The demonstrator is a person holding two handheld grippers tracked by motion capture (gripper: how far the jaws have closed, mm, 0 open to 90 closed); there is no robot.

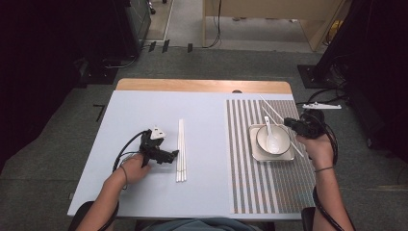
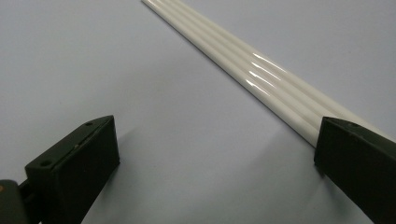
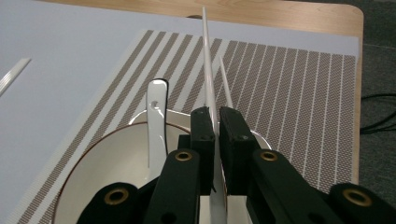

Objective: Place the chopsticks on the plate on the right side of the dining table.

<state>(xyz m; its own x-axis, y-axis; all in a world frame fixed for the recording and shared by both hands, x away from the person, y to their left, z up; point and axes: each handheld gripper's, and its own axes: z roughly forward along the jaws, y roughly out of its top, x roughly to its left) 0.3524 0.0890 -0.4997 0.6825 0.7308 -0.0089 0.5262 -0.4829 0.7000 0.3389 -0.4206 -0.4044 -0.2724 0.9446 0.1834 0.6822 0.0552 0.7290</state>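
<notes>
1. Right gripper view: the right tool [image 3: 214, 122] is pinching a pair of thin white plastic chopsticks [image 3: 208, 79] above the white ceramic bowl [image 3: 105, 179] holding a white spoon [image 3: 156, 121].
2. The left tool [image 2: 215, 158] is resting spread wide on the pale blue surface [image 2: 140, 70], beside a bundle of white chopsticks [image 2: 243, 65].

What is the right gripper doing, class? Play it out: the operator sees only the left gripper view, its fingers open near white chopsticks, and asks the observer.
Observer: The right gripper is shut on a thin white chopstick.
Operator: Where is it?
Observer: At the right edge of a white bowl that holds a white spoon.
Operator: What is the bowl on?
Observer: A square plate, which lies on a striped mat.
</notes>
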